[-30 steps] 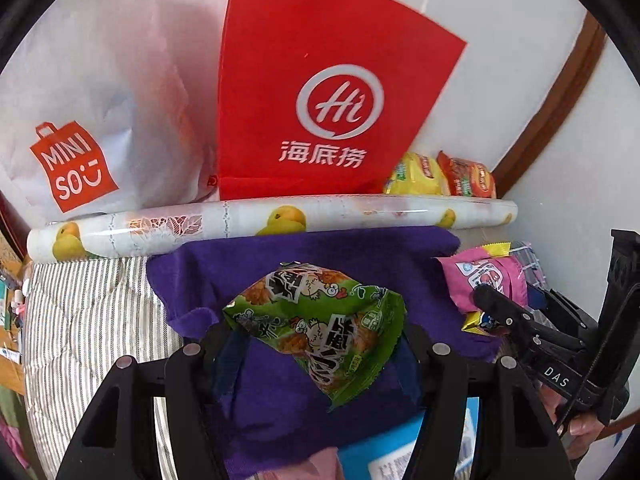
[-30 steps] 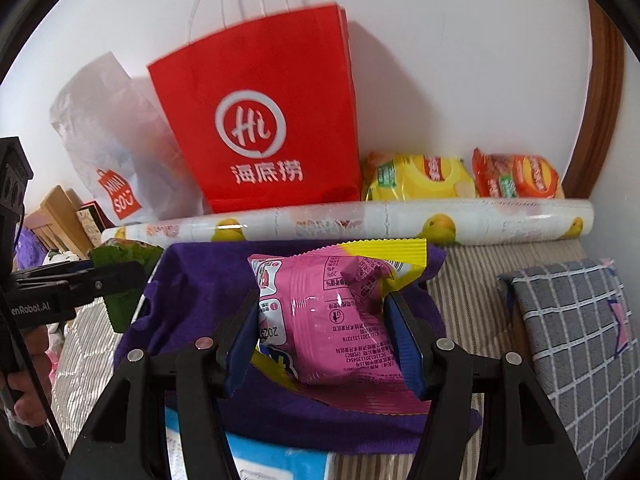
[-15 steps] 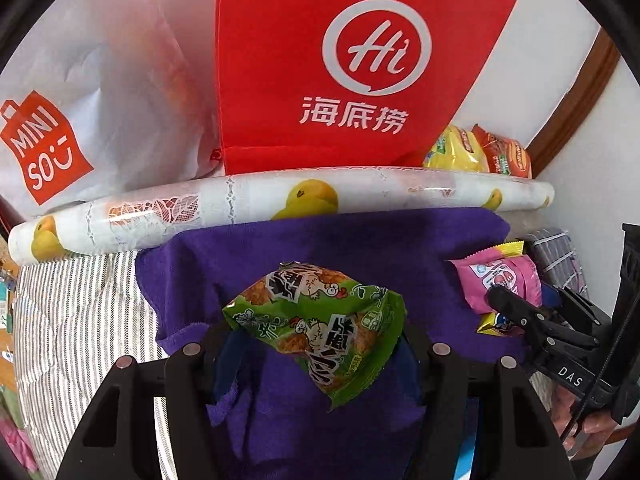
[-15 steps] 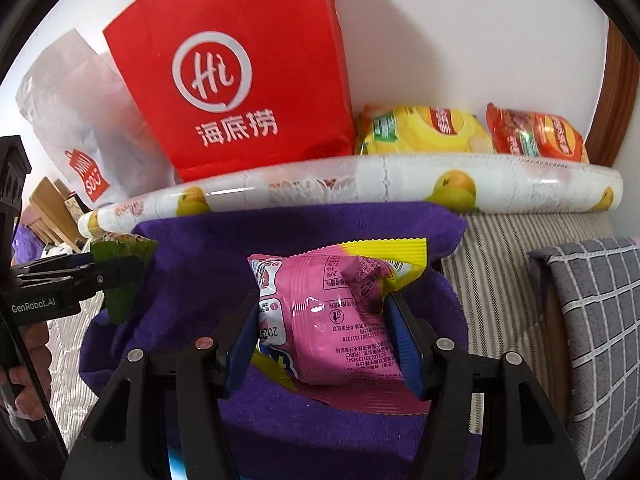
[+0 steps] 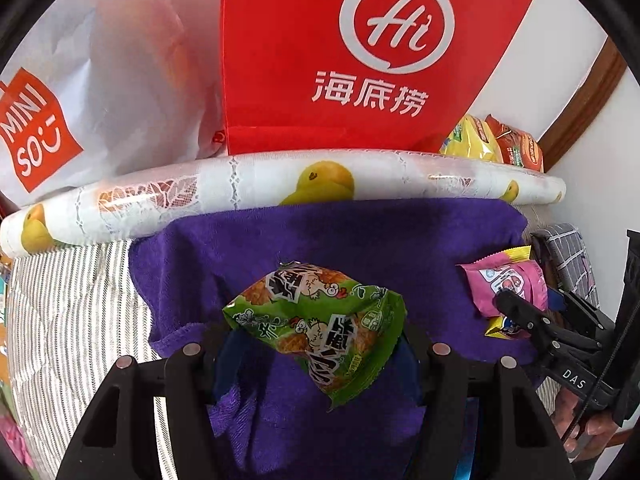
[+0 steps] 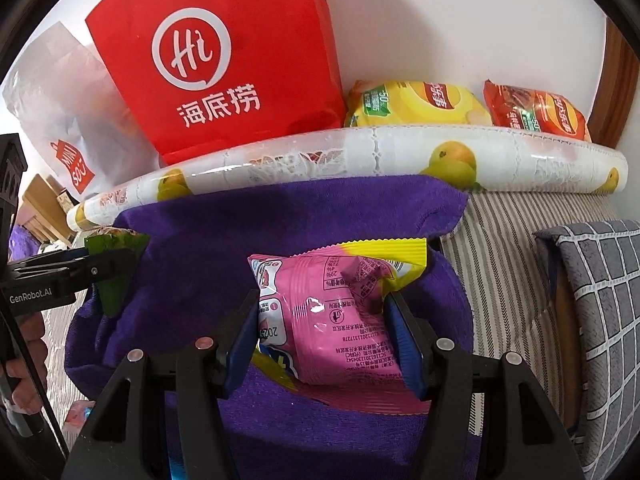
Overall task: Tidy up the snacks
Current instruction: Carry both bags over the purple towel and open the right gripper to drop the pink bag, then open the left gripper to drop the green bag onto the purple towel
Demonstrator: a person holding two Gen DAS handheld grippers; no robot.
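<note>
My left gripper [image 5: 316,344] is shut on a green snack packet [image 5: 316,320] and holds it over a purple towel [image 5: 360,240]. My right gripper [image 6: 324,328] is shut on a pink snack packet [image 6: 332,320] over the same towel [image 6: 280,216]. The right gripper and pink packet [image 5: 508,288] show at the right of the left wrist view. The left gripper and green packet [image 6: 116,256] show at the left of the right wrist view. A red paper bag [image 5: 360,60] stands behind, also in the right wrist view [image 6: 224,56].
A rolled duck-print sheet [image 5: 280,188] lies across in front of the red bag and a white Miniso bag [image 5: 80,100]. Yellow [image 6: 412,106] and orange [image 6: 536,114] chip bags lean on the wall. A grey checked cushion [image 6: 600,300] is at right on striped cloth [image 6: 512,240].
Both grippers have moved forward toward the red bag, each keeping its packet. The bag and the duck-print roll look larger and nearer.
</note>
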